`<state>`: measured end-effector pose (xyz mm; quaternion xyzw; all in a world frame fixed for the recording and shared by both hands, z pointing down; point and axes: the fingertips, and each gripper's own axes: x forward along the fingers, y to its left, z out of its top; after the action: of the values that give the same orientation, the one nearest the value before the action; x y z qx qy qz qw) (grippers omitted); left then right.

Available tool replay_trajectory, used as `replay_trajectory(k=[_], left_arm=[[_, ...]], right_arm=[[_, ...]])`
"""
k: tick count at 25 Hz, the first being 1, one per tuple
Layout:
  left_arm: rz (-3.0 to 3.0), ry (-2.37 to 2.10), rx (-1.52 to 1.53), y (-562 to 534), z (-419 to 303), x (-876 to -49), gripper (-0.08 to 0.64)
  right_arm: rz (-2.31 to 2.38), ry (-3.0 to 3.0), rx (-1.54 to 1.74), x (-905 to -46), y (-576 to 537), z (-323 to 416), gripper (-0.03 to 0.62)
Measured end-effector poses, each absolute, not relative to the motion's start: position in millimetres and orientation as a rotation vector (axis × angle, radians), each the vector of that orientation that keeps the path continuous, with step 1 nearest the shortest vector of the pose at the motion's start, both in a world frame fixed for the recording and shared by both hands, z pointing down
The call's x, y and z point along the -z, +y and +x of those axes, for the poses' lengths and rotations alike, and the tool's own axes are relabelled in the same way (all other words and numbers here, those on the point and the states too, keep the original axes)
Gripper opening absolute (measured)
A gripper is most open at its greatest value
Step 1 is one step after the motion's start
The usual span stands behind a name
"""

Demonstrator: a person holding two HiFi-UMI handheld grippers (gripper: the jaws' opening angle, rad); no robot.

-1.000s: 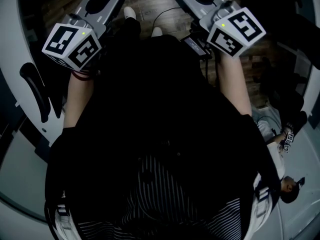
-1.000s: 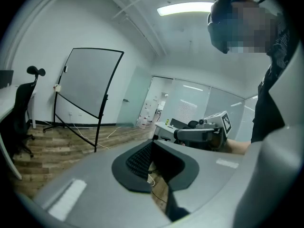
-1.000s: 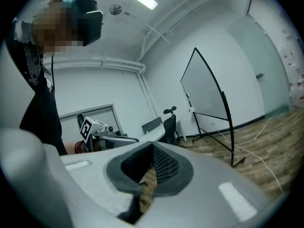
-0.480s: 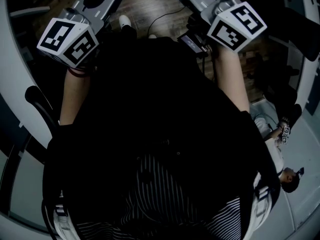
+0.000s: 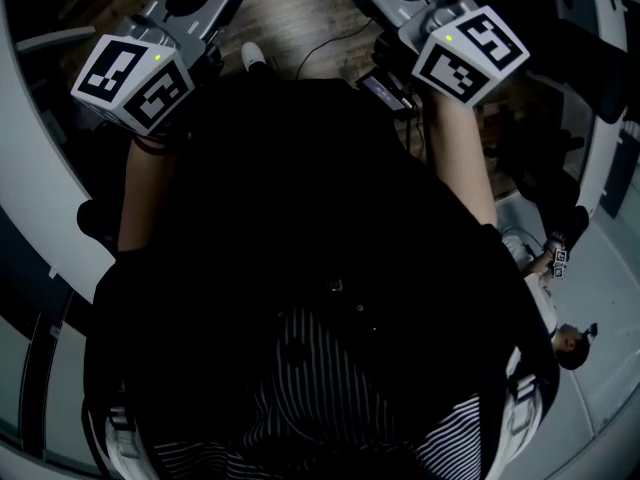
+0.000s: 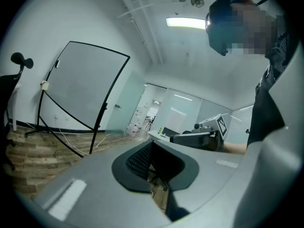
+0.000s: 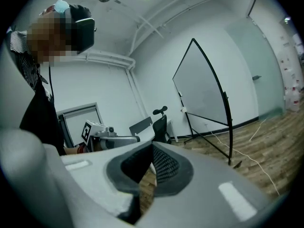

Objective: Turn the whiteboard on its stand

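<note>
The white rectangular whiteboard (image 6: 80, 87) with a thin black frame is standing on its black tripod stand (image 6: 98, 124) on the wooden plank floor (image 6: 33, 148), near the white wall and well apart from both grippers. The left gripper (image 6: 151, 144) and the right gripper (image 7: 152, 146) are both showing jaws clenched together, grasping nothing.

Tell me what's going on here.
A person holds a gripper in each hand, out in front. The left gripper and the right gripper are both shut, with nothing between the jaws. The whiteboard sits on its stand across the wooden floor, apart from both grippers and untouched. Turning it has not yet begun.
</note>
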<state>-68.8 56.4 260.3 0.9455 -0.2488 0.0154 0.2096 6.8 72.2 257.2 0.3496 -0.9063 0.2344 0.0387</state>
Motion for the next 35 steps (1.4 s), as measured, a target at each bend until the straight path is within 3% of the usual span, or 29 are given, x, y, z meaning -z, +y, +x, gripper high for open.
replay_trajectory(k=[8, 18, 35], left_arm=[[2.582, -0.741, -0.018, -4, -141, -271, 0.005], [2.537, -0.753, -0.005, -18, -147, -287, 0.005], [2.542, -0.785, -0.065, -163, -62, -282, 0.005]], right_arm=[[1.012, -2.731, -0.770, -275, 16, -61, 0.001], [0.948, -2.737, -0.884, -285, -14, -63, 0.002], [0.897, -2.866, -1.016, -276, -170, 18, 0.002]])
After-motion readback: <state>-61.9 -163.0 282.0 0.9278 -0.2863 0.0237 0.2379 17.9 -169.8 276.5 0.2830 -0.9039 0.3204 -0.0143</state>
